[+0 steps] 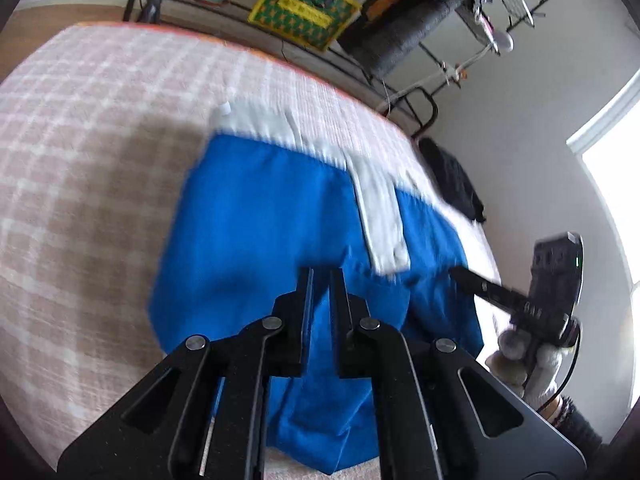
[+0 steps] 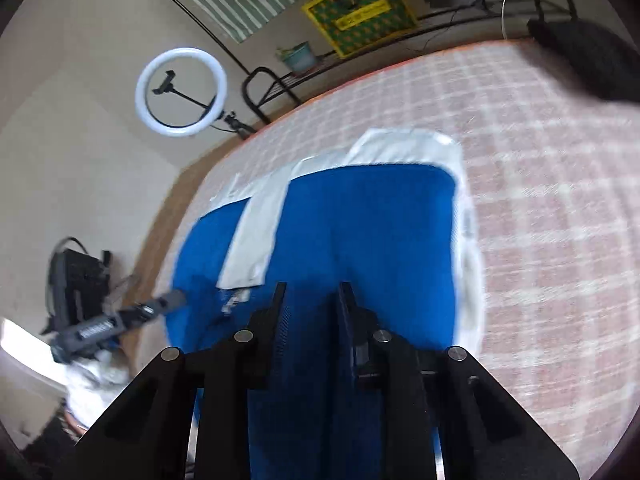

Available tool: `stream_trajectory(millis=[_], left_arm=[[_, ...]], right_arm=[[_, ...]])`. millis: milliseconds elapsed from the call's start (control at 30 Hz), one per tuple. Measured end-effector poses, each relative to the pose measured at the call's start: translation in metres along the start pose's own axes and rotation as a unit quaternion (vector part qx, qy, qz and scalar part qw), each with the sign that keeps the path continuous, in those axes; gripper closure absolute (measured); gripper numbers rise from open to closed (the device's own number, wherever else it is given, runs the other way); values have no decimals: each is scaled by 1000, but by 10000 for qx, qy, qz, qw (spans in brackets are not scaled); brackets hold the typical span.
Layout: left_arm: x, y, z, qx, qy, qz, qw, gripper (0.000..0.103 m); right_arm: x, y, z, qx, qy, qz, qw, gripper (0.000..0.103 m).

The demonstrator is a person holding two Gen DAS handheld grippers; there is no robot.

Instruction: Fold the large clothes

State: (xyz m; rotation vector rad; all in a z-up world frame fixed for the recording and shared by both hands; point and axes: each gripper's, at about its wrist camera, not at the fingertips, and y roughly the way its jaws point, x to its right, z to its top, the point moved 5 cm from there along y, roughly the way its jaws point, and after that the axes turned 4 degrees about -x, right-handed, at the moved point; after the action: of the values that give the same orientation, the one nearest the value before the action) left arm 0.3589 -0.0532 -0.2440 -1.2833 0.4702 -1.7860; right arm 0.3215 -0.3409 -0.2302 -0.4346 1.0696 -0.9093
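Observation:
A blue garment [image 1: 260, 208] with white trim and a pale sleeve strip [image 1: 380, 216] lies spread on a plaid bed cover [image 1: 80, 140]. My left gripper [image 1: 324, 276] is shut on its near edge, and blue cloth hangs from the narrow gap down under the fingers. In the right wrist view the same garment [image 2: 368, 220] fills the space between the fingers of my right gripper [image 2: 312, 290], which is shut on a thicker fold that runs back beneath it. Each gripper shows in the other's view: the right gripper [image 1: 464, 274] at the garment's right edge, the left gripper [image 2: 176, 300] at its left edge.
The bed cover [image 2: 560, 200] stretches far beyond the garment. A black bag [image 1: 456, 176] lies at the bed's far corner. Behind the bed stand a metal frame, a yellow-green crate [image 2: 360, 8], a plant pot and a ring light [image 2: 180, 92]. A gloved hand [image 1: 520, 356] holds the right gripper.

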Motion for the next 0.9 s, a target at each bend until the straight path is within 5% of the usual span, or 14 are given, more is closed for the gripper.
stream_trajectory(millis=[267,367,467,633,800,900], left_arm=[[-1,-1,52,504,-276,-243,9980,99],[1,24,60,358,57,81,9993,99],[-23,59,51,-183,-147,391,9990,99],[-44,70,32,-464,-435,-26,9980,100],[-33,56,35,-435,-212,209,9986,100],[-24,18,50,-2,-178,120,9998,99]], right_arm=[[-13,-33,21,679,-624,-493,9945,77],[-7,-15,34,574,-596,-457,9955,77],[-4,1,36,279,-713,-655,9949,77],[9,31,17,-247,-806,-889,9925,77],[12,30,24,-385,-814,-743,9932,78],[19,3,38,-147,-357,-382,9985,78]])
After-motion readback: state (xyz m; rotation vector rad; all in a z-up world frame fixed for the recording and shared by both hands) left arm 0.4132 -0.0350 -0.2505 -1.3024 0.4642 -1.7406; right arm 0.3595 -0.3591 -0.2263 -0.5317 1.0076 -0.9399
